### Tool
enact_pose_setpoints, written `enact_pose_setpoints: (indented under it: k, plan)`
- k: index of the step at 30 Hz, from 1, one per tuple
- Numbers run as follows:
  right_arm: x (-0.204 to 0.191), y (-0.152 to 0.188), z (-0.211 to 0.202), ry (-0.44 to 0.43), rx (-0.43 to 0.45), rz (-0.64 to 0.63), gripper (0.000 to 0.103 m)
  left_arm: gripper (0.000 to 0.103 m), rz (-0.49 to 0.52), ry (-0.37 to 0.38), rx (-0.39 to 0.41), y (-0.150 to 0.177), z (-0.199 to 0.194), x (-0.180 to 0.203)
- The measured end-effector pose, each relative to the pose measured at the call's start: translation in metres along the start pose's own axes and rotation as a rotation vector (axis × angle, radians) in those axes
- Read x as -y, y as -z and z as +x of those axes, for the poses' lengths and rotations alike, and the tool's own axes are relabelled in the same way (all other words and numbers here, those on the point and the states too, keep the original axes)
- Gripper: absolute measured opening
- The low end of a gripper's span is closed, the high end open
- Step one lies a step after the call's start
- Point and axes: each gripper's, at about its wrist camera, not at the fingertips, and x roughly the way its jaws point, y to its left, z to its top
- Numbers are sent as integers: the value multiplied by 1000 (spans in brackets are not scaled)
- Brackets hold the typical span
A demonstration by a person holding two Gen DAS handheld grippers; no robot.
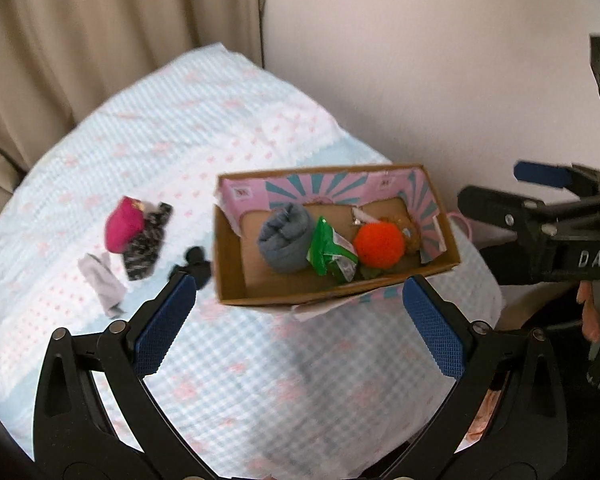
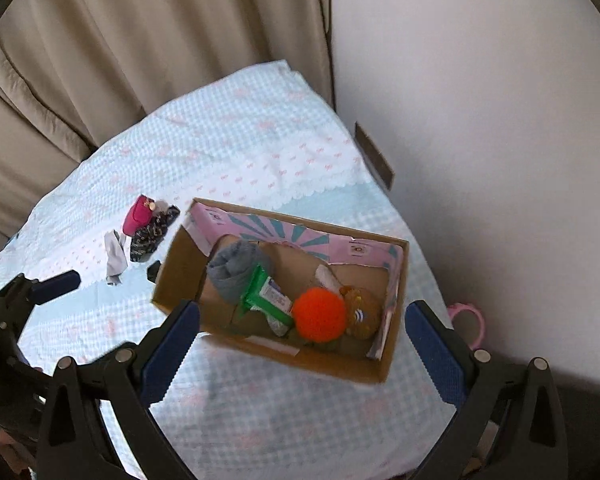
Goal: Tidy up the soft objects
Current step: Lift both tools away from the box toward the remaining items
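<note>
Left gripper point(image 1: 300, 304): jaws spread wide, nothing between the blue pads, held above the near part of the bed.
Right gripper point(image 2: 302, 332): jaws likewise wide apart and empty, held over the near long wall of the box; in the left wrist view it shows at the right edge, beside the box.
Cardboard box point(image 1: 236, 276): open-topped, lying on the bed toward the wall side; pink and teal printed flaps folded inside along its far wall.
Grey roll of cloth point(image 1: 286, 242): inside the box at its left end, touching the green packet.
Green packet point(image 1: 330, 254): in the middle of the box, tilted, between the grey roll and the orange ball.
Orange ball point(image 1: 379, 243): fuzzy, in the right half of the box, just beside a brown plush toy point(image 2: 360, 312) against the right end wall.
Black item point(image 1: 194, 266): small, on the bed just outside the box's left wall; too blurred to identify.
Loose pile: magenta pouch point(image 1: 123, 224) touching a dark patterned cloth point(image 1: 145, 248), with a pale grey cloth point(image 1: 102, 284) just beside them, left of the box.
Bed point(image 1: 228, 384): covered in light blue check fabric with pink bows.
Surroundings: beige curtain point(image 2: 140, 40) behind the bed, plain wall to the right, pink ring point(image 2: 470, 320) at the bed's edge by the wall.
</note>
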Motion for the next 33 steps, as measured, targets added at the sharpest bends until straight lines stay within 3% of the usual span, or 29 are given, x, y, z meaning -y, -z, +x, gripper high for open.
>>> enact_pose_setpoints:
  k: [5,14,17,24,33]
  plan:
    - [-35,19,-55,50,98,53,102,103,-20,13,93,15,-60,-24]
    - [-119,54,-140,163,287,65,102,103,-57,-31,266,58,-153,-83]
    - [-141,65,-154,148,325,77,102,103,-56,-64,304,73,-175,-105]
    - [-200,86,-160,123,383,77,102,103,-83,-74,338,103,-202,-172]
    - [-272,100,-118,95,362,117,102,103,-46,-51,318,111,-188,-251]
